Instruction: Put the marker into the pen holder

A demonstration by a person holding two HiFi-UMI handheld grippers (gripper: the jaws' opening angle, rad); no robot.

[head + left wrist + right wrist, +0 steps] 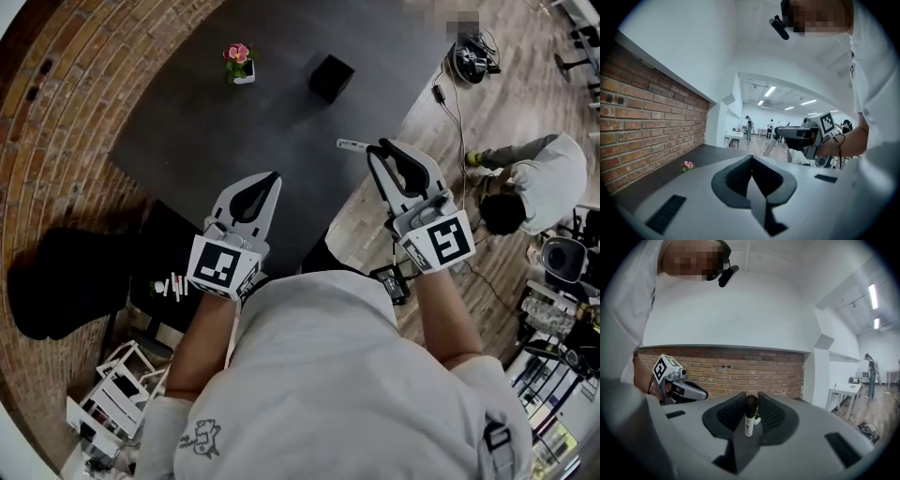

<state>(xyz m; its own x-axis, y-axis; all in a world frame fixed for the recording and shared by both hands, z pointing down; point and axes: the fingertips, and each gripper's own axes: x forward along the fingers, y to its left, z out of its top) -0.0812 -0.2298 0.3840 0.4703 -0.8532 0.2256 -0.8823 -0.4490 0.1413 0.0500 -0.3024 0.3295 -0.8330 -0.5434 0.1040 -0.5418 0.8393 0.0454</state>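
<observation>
Marker is pinched crosswise in your right claw, with the pen holder well ahead, slightly left, on the dark surface; your left claw is closed and empty.

Person wears a pale grey short-sleeve tee w/ a small dark cartoon print on the left sleeve and a dark strap w/ buckle at the right shoulder. Black head cam on a mount. Left gripper and right gripper are alike: light grey plastic shells tapering to a point, black ribbed pads lining the fingers, black rectangular slots in the shell. Each carries a white cube w/ black square markers. Thin black cable runs by the right wrist.
</observation>
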